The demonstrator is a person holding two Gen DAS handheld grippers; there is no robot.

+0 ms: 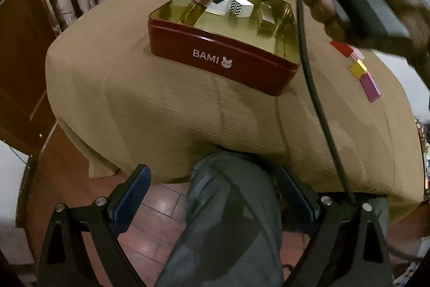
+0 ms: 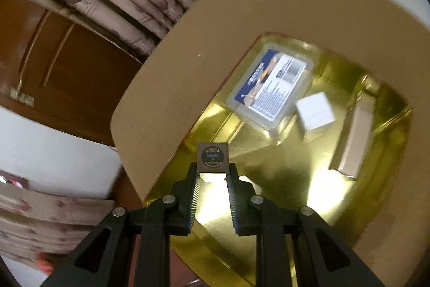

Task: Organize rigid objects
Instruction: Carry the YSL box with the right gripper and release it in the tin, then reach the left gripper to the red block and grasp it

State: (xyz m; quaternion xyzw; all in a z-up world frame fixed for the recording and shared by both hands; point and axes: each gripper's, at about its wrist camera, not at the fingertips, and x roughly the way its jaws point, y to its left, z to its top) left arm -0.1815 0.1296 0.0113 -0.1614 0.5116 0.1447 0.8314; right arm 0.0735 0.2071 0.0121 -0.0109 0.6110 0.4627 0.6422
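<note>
The right gripper [image 2: 212, 174] is pinching a small square block [image 2: 212, 158] by its lower edge only, and hangs above the gold-lined interior of the red BAMI tin [image 1: 225, 63]. That shallow hold is the main risk: most of the block stands clear of the pads, so a jolt or a quick tilt could lever it out and drop it early — possibly onto the things already inside. The view is smeared, which suggests the hand is travelling; a release while moving could send the block skidding across the slick gold floor. In the left wrist view a black cable [image 1: 309, 66] from the right hand [image 1: 357, 4] hangs down across the tin's near corner; it looks as though it could snag the rim and drag the tin over the tan cloth on the tabletop [image 1: 161, 109].

The left gripper [image 1: 215, 203] is spread wide with nothing between its pads, held off the near edge of the tabletop above the person's knee [image 1: 228, 192].

Inside the tin lie a clear plastic case with a printed blue-and-white label [image 2: 271, 90], a white cube [image 2: 315, 112] just beside it, and a pale long block [image 2: 354, 136] against the far wall. Outside, on the cloth well apart from the tin, a red block [image 1: 341, 48], a yellow cube [image 1: 358, 69] and a magenta block [image 1: 371, 88] wait in a row, not yet put away.
</note>
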